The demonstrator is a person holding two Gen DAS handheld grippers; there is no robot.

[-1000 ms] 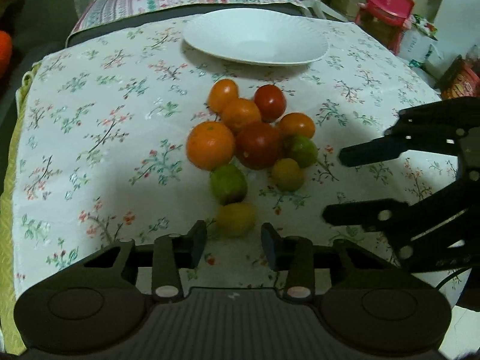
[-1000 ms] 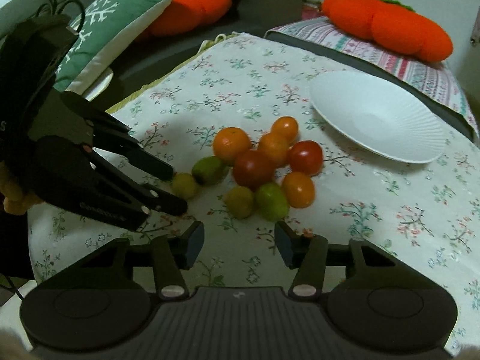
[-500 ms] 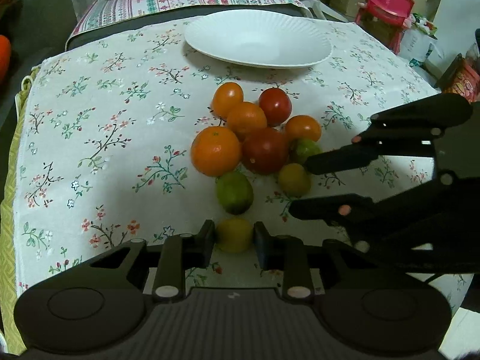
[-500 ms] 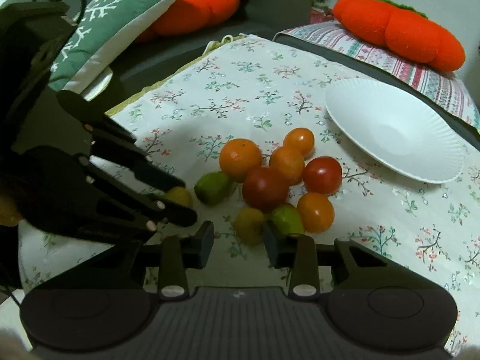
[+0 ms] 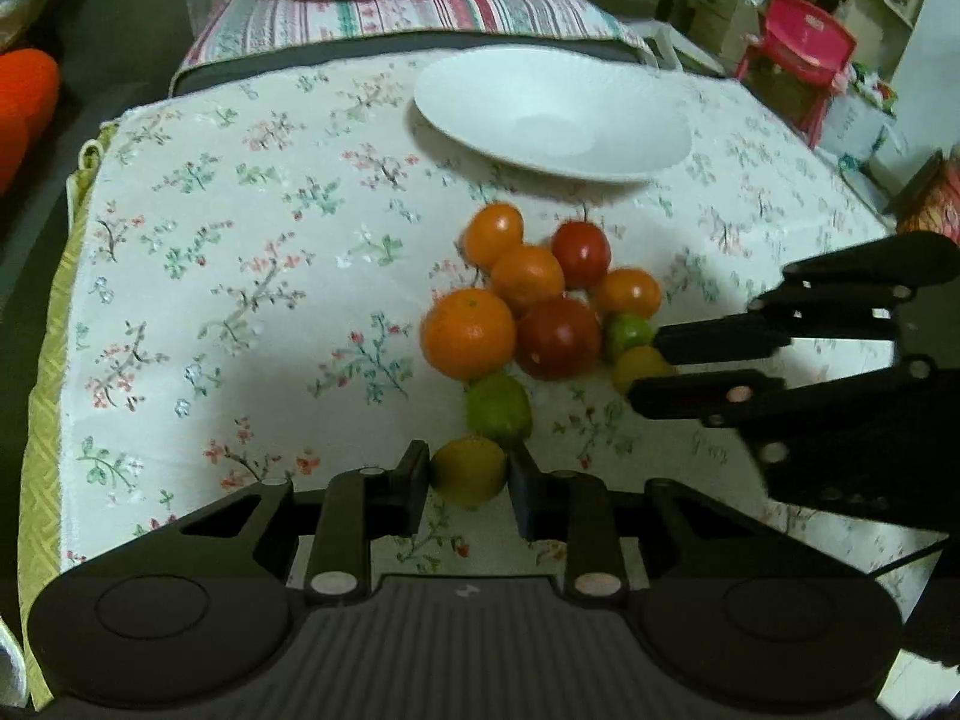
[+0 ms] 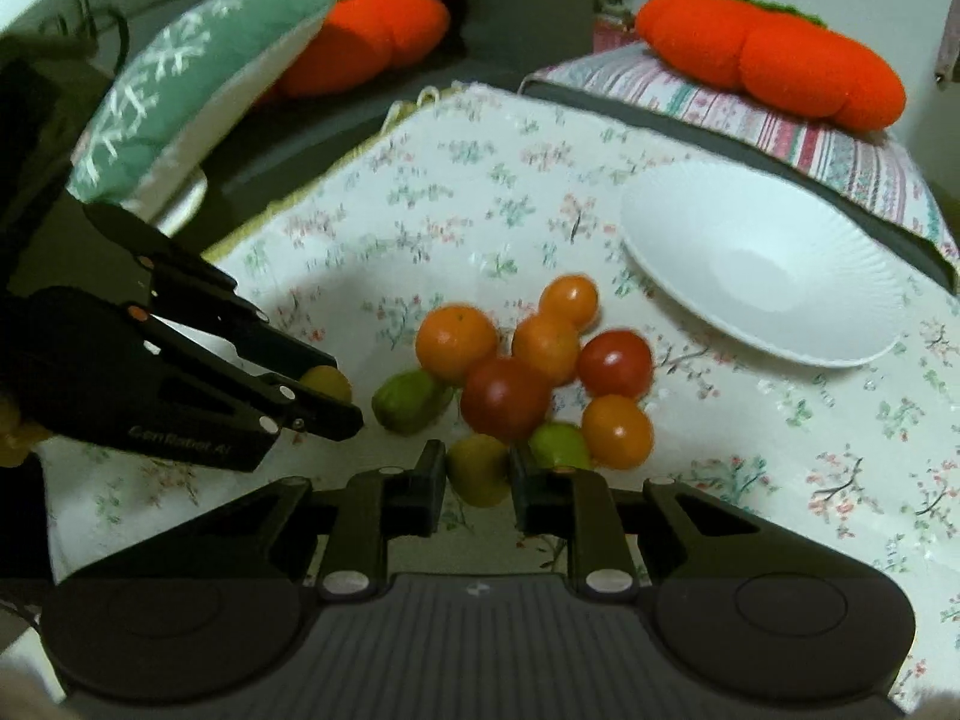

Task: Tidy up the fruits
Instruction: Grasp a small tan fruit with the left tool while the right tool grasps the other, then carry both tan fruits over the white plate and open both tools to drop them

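Note:
A cluster of small fruits point(image 5: 540, 306) lies on the flowered tablecloth: oranges, red tomatoes, green and yellow limes. A white plate point(image 5: 552, 117) stands empty behind them; it also shows in the right wrist view point(image 6: 762, 276). My left gripper point(image 5: 470, 474) is shut on a yellow fruit point(image 5: 468, 471) at the near end of the cluster. My right gripper point(image 6: 478, 471) is shut on another yellow-green fruit point(image 6: 478, 468); from the left wrist view that fruit point(image 5: 639, 366) sits between the right gripper's fingers point(image 5: 708, 396).
Orange plush cushions point(image 6: 774, 60) and a striped cushion point(image 5: 408, 12) lie behind the table. A green pillow point(image 6: 198, 84) is at the left. A red chair point(image 5: 798, 54) and boxes stand far right. The cloth's yellow edge point(image 5: 48, 408) runs along the left.
Both grippers moved forward to the cluster and closed, each on a yellow fruit. A second ago both were open and short of the fruits.

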